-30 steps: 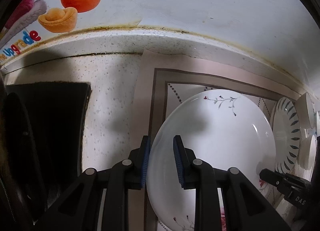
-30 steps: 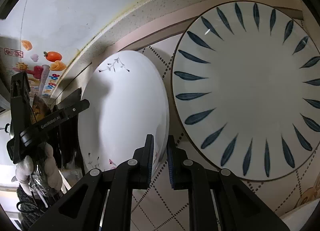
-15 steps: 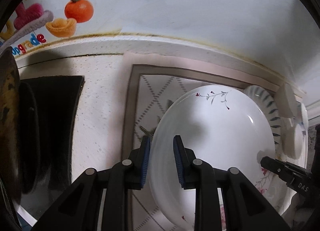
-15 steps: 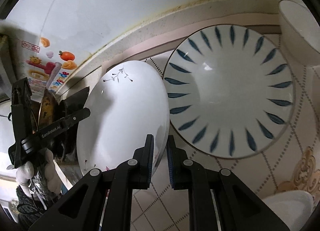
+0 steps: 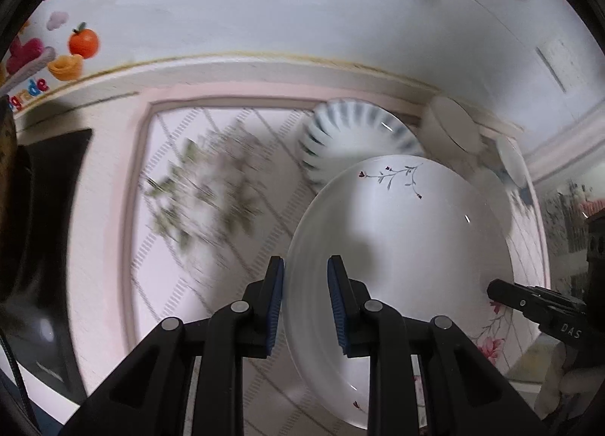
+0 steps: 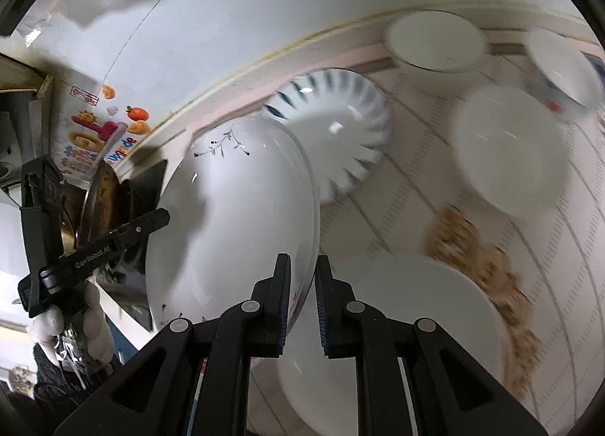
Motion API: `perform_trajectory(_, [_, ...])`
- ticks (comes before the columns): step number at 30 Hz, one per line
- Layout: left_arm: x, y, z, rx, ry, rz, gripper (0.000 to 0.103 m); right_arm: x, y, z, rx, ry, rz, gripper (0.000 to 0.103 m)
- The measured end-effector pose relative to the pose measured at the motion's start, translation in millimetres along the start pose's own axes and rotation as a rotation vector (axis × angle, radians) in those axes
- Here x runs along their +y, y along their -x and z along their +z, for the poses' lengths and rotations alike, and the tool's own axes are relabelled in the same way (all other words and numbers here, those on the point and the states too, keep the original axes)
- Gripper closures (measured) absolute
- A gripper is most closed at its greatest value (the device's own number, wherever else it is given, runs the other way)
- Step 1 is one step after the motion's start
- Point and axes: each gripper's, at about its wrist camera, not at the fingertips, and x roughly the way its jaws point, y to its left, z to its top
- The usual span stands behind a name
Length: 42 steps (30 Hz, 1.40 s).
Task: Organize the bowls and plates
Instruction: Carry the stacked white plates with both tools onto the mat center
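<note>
"DAS" lettering on right gripper [image 5: 544, 319]

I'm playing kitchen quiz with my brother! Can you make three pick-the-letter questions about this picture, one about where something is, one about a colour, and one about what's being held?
1. Where is the striped plate?
A. on the patterned mat, behind the floral plate
B. stacked on a bowl
C. between the fingers

2. What colour are the striped plate's rim stripes?
A. red
B. dark blue
C. green

3. What is happening to the floral plate?
A. it lies flat on the mat
B. one gripper alone holds it
C. both grippers pinch its rim

Answers:
1 A: it rests on the mat, beyond the lifted plate.
2 B: dark blue dashes ring its rim.
3 C: the left gripper and right gripper each clamp an opposite edge.
</note>
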Motion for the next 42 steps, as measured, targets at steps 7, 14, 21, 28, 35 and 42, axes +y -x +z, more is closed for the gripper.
perform_trajectory(7, [-50.5,-23.9,-41.9,0.075,-0.020,-0.023,0.082,-60.7,27.4,-47.2,0.045,-0.024,-0.058,0.089])
perform_trajectory(14, [-80.3,-47.0,-71.1,0.139,-0.046,0.022,0.082,-110.4,26.8,-81.1,0.108,-0.039,-0.076,0.089])
perform_trajectory(21, [-92.9,-57.0,-86.5,0.164,-0.041,0.064,0.082,-133.8,22.3,-92.6,0.136,-0.032,-0.063,0.089])
perform_trajectory(28, [-97.3,-66.4,-98.6,0.175,-0.017,0.113,0.082,-135.8,22.5,-88.7,0.148,0.007,-0.049,0.089])
perform_trajectory(35, [-106.3,-70.6,-103.2,0.167,-0.020,0.150,0.082,-130.9,23.1,-85.5,0.161,0.051,-0.052,0.089])
perform_trajectory(42, [-91.6,-40.5,-90.5,0.149,0.067,0.124,0.081,-132.5,31.7,-78.7,0.236,0.035,-0.072,0.082])
